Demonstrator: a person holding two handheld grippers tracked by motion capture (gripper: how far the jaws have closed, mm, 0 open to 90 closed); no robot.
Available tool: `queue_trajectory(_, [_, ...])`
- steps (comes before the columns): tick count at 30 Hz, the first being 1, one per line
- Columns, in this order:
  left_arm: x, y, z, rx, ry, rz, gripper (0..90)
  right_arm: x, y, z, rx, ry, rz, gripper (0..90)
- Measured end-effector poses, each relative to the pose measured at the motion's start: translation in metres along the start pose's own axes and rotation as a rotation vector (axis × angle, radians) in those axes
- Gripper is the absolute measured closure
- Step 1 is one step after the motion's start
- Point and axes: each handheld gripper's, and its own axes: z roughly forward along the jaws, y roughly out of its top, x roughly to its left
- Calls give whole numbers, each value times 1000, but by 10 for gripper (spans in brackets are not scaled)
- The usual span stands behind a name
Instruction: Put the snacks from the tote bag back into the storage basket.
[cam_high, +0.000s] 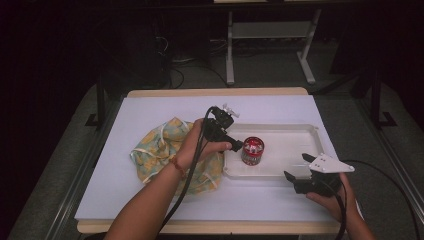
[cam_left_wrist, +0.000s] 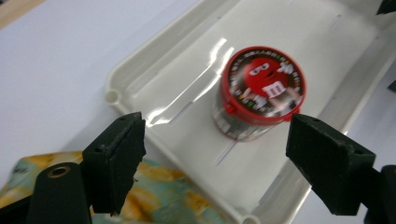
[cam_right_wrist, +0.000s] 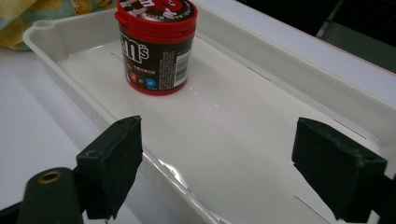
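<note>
The left gripper (cam_high: 239, 145) hangs over the near-left end of the white tray (cam_high: 295, 131), its jaws spread wide and holding nothing. Just ahead of it and slightly below, the red-lidded candy tub (cam_high: 252, 150) stands upright on the tray floor; in the left gripper view the tub (cam_left_wrist: 259, 91) sits beyond the gap between the two jaws, nearer the right one, with neither jaw touching it. Behind and beneath this gripper lies a crumpled yellow and green cloth (cam_high: 160, 145) on the white desk (cam_high: 165, 200), its edge close against the tray's short wall. The right gripper (cam_high: 298, 176) is held low over the desk just outside the tray's near long rim, well apart from the tub, and it too is released, jaws wide with nothing between them. From its own camera the tub (cam_right_wrist: 157, 46) stands well ahead and toward the left jaw, in the far left end of the tray (cam_right_wrist: 289, 70), with bare tray floor lying between the gripper and the tub, and a corner of the cloth (cam_right_wrist: 51, 11) shows past the tray's far corner.
</note>
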Motion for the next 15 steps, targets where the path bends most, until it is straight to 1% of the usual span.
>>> queue_trajectory(2, [3, -3, -3, 0, -1, 11, 192, 0, 0, 0, -1, 1, 0, 157])
queue_trajectory(4, [5, -6, -4, -2, 0, 11, 191, 0, 0, 0, 0, 1, 0, 157])
queue_trajectory(6, [8, -9, -6, 4, 5, 18, 191, 0, 0, 0, 1, -1, 0, 157])
queue_trajectory(11, [11, -15, -9, 1, 6, 32, 192, 0, 0, 1, 5, -2, -2, 157])
queue_trajectory(15, [9, -21, -15, 1, 10, 88, 193, 0, -1, 2, 15, -3, -2, 157])
